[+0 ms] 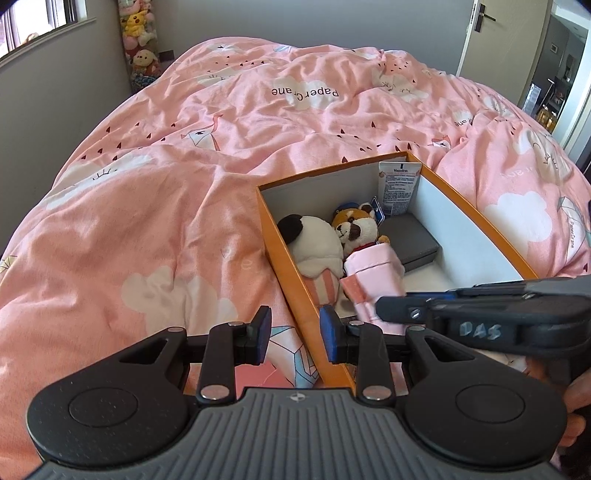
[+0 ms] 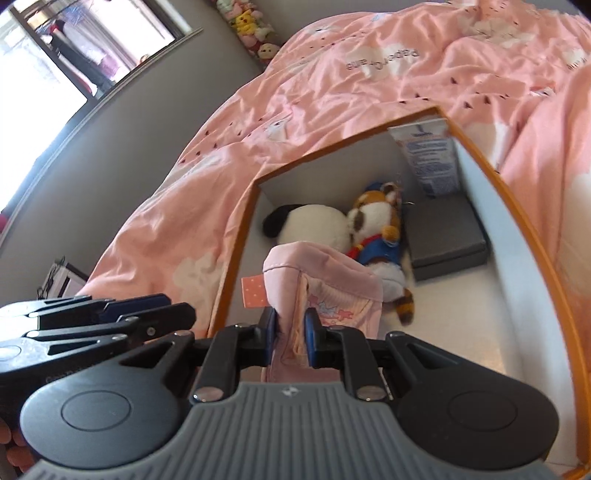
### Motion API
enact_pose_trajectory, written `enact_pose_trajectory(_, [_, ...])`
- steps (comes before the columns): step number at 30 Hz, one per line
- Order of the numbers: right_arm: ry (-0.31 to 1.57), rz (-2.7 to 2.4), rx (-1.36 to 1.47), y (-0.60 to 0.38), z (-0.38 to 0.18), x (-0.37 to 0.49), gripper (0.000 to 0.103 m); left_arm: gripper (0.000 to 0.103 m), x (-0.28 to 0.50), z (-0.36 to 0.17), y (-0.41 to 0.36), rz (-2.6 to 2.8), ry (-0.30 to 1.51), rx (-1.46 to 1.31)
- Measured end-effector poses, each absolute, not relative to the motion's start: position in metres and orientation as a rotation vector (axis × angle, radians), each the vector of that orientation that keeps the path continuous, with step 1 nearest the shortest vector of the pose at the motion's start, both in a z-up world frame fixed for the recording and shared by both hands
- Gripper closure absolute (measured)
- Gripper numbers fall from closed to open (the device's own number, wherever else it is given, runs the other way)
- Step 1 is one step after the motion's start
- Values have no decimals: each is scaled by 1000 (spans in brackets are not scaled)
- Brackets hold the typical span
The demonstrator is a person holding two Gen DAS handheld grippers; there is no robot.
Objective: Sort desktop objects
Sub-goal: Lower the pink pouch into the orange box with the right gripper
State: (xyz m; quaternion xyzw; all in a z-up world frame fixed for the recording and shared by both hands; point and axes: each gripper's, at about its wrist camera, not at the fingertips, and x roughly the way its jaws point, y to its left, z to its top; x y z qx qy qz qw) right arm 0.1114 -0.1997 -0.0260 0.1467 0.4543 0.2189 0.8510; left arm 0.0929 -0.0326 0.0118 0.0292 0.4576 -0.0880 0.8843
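Note:
An orange box [image 1: 280,254] with a white inside lies on the pink bed; it also shows in the right wrist view [image 2: 236,236]. In it are a white plush [image 1: 317,240], a brown raccoon plush [image 1: 356,225], a grey case [image 1: 413,236] and a Vaseline tube [image 1: 399,188]. My right gripper [image 2: 290,332] is shut on a folded pink umbrella [image 2: 325,280] and holds it inside the box; the umbrella also shows in the left wrist view [image 1: 369,277]. My left gripper [image 1: 295,336] is open and straddles the box's near left wall, holding nothing.
A pink duvet [image 1: 184,166] covers the bed around the box. Stuffed toys [image 1: 138,40] are stacked in the far left corner by a window. A door [image 1: 480,33] stands at the far right.

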Motion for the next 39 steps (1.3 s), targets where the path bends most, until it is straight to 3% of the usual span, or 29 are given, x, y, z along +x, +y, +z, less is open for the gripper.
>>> enact_pose_trajectory(14, [971, 386, 166, -212, -14, 118, 86, 69, 94, 13, -18, -191, 936, -9])
enact_pose_trajectory(28, [1191, 333, -82, -172, -69, 140, 85, 69, 92, 11, -3, -175, 935, -57])
enact_pose_trajectory(35, [1225, 376, 9, -172, -69, 150, 84, 69, 93, 6, -3, -195, 952, -74])
enact_pose_trajectory(39, [1228, 383, 31, -175, -65, 150, 78, 69, 92, 5, -4, -204, 953, -73])
